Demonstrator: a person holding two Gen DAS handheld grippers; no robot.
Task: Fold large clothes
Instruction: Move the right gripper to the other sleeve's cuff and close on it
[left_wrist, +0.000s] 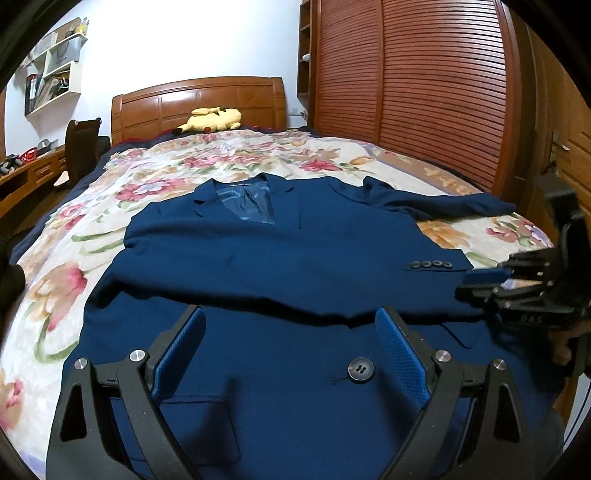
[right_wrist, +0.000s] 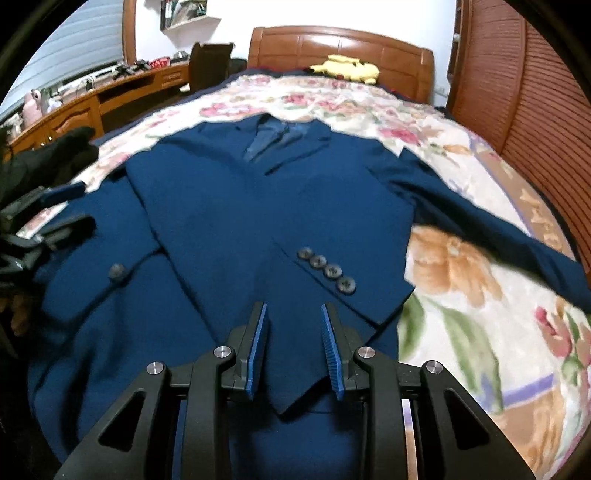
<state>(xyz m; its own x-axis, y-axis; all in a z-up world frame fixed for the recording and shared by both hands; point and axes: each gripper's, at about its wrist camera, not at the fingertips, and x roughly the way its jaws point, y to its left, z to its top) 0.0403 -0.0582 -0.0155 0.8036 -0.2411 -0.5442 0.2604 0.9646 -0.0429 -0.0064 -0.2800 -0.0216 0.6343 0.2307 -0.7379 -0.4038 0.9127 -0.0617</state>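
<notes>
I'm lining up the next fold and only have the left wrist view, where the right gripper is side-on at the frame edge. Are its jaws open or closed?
Observer: In the right wrist view the right gripper is open. Its blue pads stand apart and press on nothing.
Operator: What's lying under the gap?
Observer: A pointed corner of the blue jacket lies beneath the gap, on the near side of the folded sleeve cuff with its four buttons.
Operator: Is the cuff between the pads?
Observer: No, the cuff lies beyond the fingertips, clear of both pads.
</notes>
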